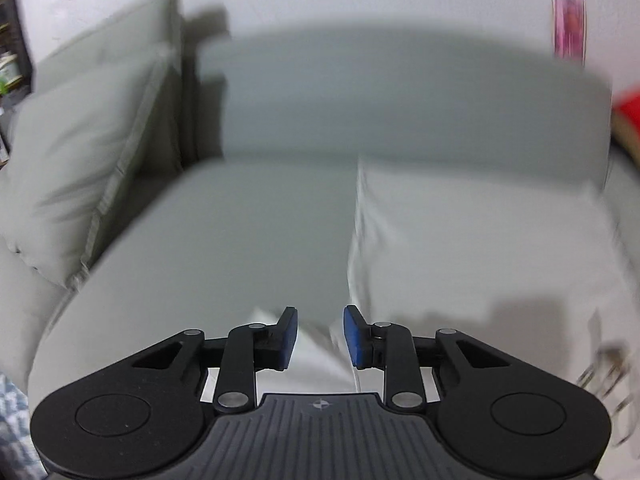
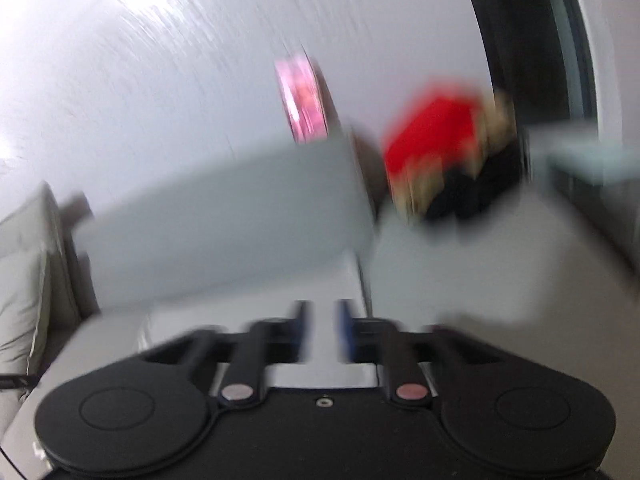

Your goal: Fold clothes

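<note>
1. Left gripper (image 1: pixel 320 338), nearest the lens at 6 o'clock of the left wrist view: black linkage, blue pads (image 1: pixel 355 336), jaws parted by a moderate gap. White cloth shows in the gap; whether the pads pinch it cannot be told.
2. Sofa (image 1: pixel 224 240), grey-green, fills the view from 9 to 3 o'clock; backrest across 12 o'clock.
3. White garment (image 1: pixel 480 248), the task's thing: spread on the seat from 3 to 5 o'clock, pale and flat, with soft creases along its left edge. A fold of it runs down to 6 o'clock under the gripper.
4. Cushions (image 1: pixel 80 152), pale grey, leaning at 9 to 10 o'clock.
5. Right gripper (image 2: pixel 322 332), 6 o'clock of the right wrist view, heavily blurred: jaws narrowly apart, pale fabric visible between; any hold cannot be told.
6. Red object (image 2: pixel 432 128) at 1 o'clock, blurred, unidentifiable.
7. Pink item (image 2: pixel 304 100) on the wall at 12 o'clock.
8. No containers discernible.
</note>
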`<state>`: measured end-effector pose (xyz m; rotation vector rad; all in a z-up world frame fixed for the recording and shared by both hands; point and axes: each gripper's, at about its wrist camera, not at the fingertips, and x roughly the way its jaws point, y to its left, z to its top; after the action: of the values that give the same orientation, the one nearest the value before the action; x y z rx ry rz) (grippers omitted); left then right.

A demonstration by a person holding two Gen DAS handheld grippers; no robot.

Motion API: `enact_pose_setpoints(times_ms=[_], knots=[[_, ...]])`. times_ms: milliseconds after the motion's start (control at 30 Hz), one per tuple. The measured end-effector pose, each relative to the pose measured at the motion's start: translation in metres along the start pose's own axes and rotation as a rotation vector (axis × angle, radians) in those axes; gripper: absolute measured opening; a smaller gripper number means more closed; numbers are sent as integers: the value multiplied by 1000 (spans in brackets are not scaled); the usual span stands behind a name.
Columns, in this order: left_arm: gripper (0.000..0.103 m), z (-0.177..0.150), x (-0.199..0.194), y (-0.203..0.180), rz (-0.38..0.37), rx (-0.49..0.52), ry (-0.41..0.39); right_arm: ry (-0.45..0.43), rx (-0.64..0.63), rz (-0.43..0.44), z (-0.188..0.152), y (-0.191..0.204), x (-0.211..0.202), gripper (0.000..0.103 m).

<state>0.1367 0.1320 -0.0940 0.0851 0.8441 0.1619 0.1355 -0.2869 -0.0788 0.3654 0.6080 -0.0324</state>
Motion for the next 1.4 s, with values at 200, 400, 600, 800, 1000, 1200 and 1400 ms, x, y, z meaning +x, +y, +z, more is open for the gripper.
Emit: enact_pose_setpoints(times_ms=[200, 400, 600, 800, 1000, 1200, 1400], knots=[[31, -12, 71, -50, 91, 133, 35, 178, 72, -5, -37, -8, 115, 7], [49, -11, 118, -42, 382, 216, 113, 193, -96, -232, -45, -10, 167, 0], [47, -17, 59, -31, 208, 192, 82, 261, -56, -242, -28, -3, 129, 10], [46, -50, -16, -42, -86, 210, 34, 289, -57, -8, -39, 34, 30, 32], [43, -107, -30, -80, -122, 359, 96, 424, -140, 40, -100, 53, 10, 35], [33, -149, -81, -64, -183, 447, 141, 541, -223, 33, -142, 57, -46, 35], [38, -141, -91, -53, -226, 363, 34, 493, -89, 64, -136, 39, -115, 39]])
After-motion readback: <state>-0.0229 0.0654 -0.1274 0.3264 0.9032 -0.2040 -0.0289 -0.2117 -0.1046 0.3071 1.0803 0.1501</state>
